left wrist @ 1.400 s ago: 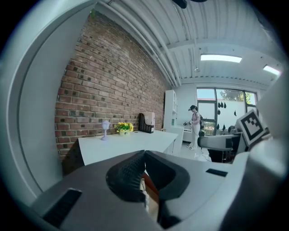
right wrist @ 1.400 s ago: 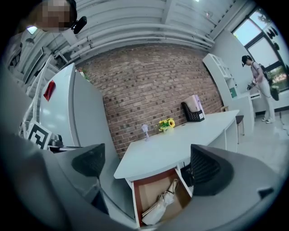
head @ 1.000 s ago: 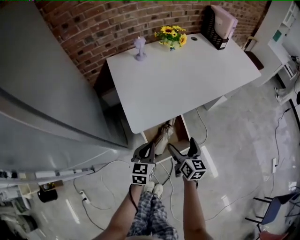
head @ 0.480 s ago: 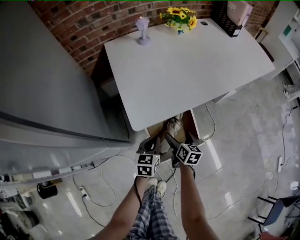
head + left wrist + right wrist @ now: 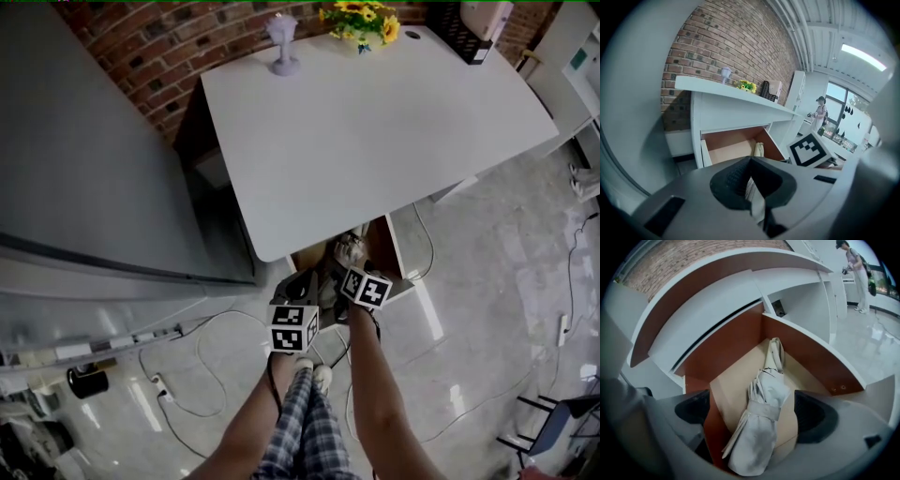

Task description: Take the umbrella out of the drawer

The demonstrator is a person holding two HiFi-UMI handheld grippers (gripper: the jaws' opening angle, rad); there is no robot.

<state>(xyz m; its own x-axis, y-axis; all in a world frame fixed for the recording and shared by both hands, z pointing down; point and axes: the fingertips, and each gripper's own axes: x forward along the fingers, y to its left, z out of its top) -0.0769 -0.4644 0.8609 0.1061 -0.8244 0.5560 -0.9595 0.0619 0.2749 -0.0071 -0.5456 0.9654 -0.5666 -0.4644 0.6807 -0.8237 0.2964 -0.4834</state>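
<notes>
A folded cream umbrella lies lengthwise in the open wooden drawer under the white table. In the head view the umbrella shows just past the table's front edge, inside the drawer. My right gripper is open, low in the drawer, with one pad on each side of the strapped umbrella and not clamped on it. In the head view, the right gripper is at the drawer's front. My left gripper hangs just left of it, outside the drawer, shut with nothing held. The left gripper view shows the left gripper facing the drawer and umbrella.
The white table carries sunflowers, a purple figurine and a black file holder. A large grey panel stands at the left. Cables lie on the floor. A person stands far off.
Both grippers moved forward to the drawer. The right gripper went down into it and now straddles the umbrella; the left followed to the drawer's front.
</notes>
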